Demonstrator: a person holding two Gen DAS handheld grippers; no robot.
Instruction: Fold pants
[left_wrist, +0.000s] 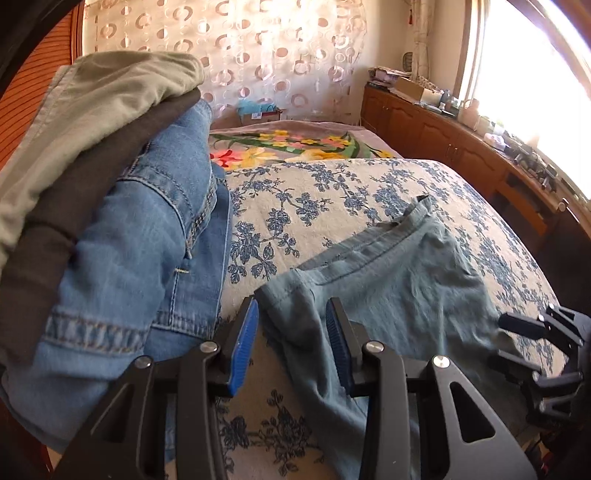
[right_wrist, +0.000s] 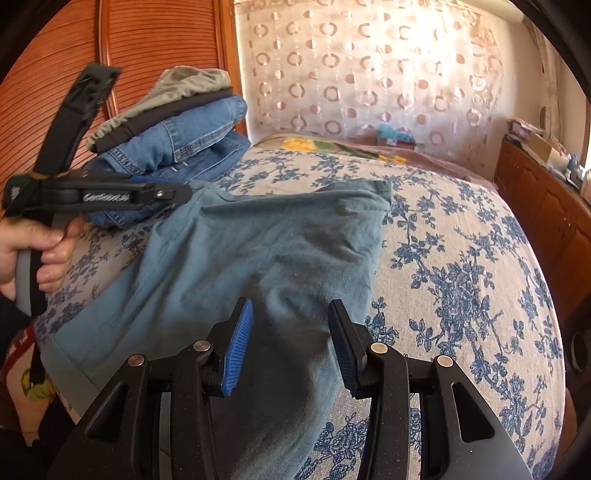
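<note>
I'm working over a bed (right_wrist: 461, 258) spread with a blue-flowered cover, a circle-patterned curtain (right_wrist: 369, 74) behind it and wooden cabinets (left_wrist: 424, 129) under the bright window. The teal pants (right_wrist: 258, 240) lie rumpled across the near half, beside a stack of folded clothes (left_wrist: 129, 203) on my left. My left gripper (left_wrist: 291, 332) stands partly open astride a pant edge; my right gripper (right_wrist: 290, 332) is likewise partly open, cloth between the pads, neither visibly pinching. The far right of the cover lies bare.
</note>
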